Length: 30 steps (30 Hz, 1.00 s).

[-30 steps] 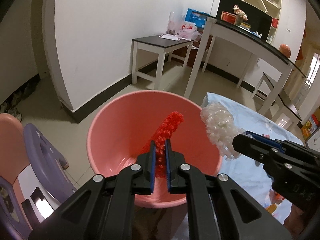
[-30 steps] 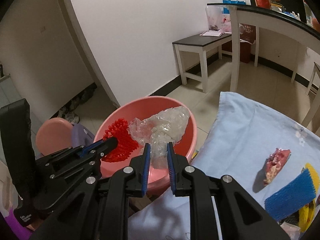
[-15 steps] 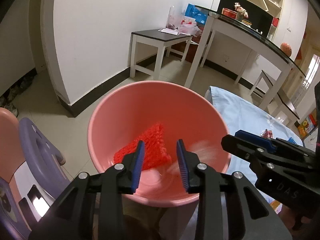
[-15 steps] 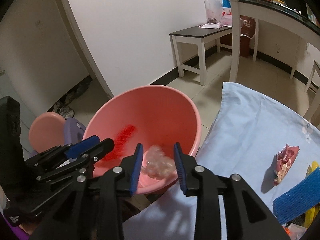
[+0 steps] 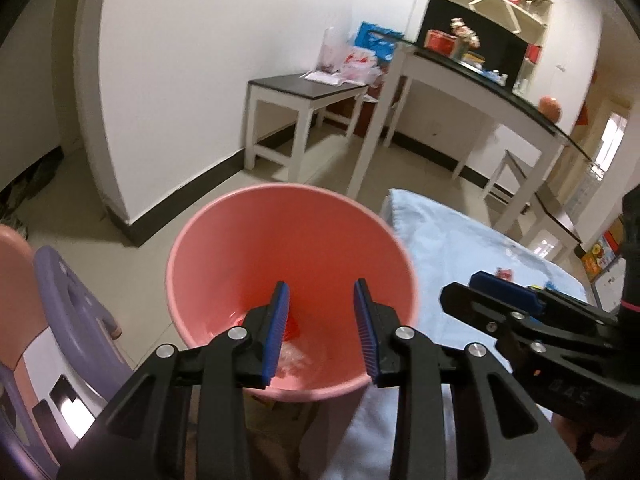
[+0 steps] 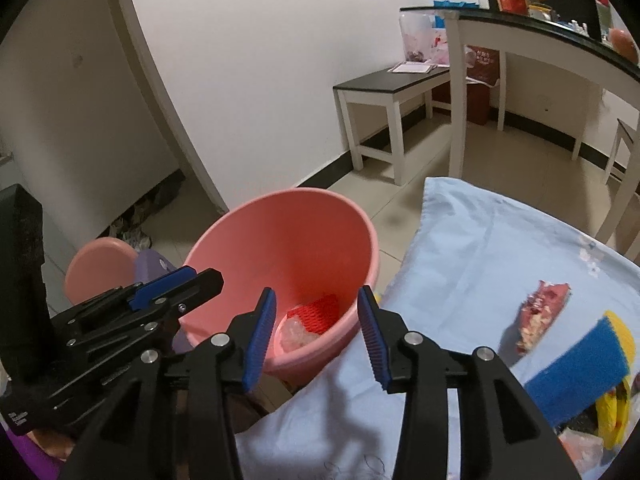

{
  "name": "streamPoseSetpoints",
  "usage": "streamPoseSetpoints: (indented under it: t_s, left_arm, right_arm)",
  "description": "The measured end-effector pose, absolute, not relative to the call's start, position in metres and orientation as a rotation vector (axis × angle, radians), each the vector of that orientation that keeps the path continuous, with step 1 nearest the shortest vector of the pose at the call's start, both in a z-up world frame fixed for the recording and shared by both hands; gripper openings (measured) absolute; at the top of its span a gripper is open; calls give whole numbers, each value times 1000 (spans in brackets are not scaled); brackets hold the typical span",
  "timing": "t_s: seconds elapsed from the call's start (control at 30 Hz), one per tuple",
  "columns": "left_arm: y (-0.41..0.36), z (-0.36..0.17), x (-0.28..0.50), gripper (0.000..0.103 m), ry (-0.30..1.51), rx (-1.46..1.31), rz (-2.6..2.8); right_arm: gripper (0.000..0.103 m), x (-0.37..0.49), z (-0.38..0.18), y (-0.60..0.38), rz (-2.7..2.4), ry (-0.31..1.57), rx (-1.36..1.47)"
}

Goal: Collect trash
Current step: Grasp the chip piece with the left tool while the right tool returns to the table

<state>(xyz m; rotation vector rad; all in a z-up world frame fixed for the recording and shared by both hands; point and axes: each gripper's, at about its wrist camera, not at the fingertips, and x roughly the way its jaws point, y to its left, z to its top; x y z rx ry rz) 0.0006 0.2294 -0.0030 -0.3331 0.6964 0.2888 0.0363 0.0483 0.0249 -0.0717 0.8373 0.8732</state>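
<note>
A pink bucket stands on the floor beside the table's blue cloth. At its bottom lie a red foam net and a crumpled clear plastic wrap. My left gripper hangs open over the bucket with nothing between its pads. Beside it my right gripper is over the bucket's near rim, its jaws opening and empty. Each gripper shows in the other's view, the right gripper on the right and the left gripper on the left.
On the blue cloth lie a torn red wrapper, a blue sponge and a yellow bag. A purple and pink stool stands left of the bucket. A low bench and a tall table stand behind.
Both grippers opened. The red net dropped from the left one and the clear wrap from the right one, and both now lie at the bucket's bottom.
</note>
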Motion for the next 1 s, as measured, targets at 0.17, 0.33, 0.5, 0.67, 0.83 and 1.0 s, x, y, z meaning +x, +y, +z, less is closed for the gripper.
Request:
streamPoseSetpoints:
  t_s: [0.17,0.33,0.5,0.67,0.83,1.0]
  left_arm:
    - [201,15,-3,34,659,-282,221]
    - [166,29,-8,34,628,-249,121]
    - [132,29,-8,34,638,-210,-10]
    - [103,18,-9,34,687,-152,-138]
    - [79,-2,-10,34,759,-84,-214]
    - [65,-24,-14,34,825,-49,-259]
  right_arm:
    - [44,28,35,21,849,815,-49]
    - [44,25,45,-20,795,800,-19]
    - [44,19,52,-66,726,775,-2]
    - [44,11,54,-118,634,755,5]
    - [44,4,46,-160,569,766,44]
    - [44,-4,33,-184,536,794,52]
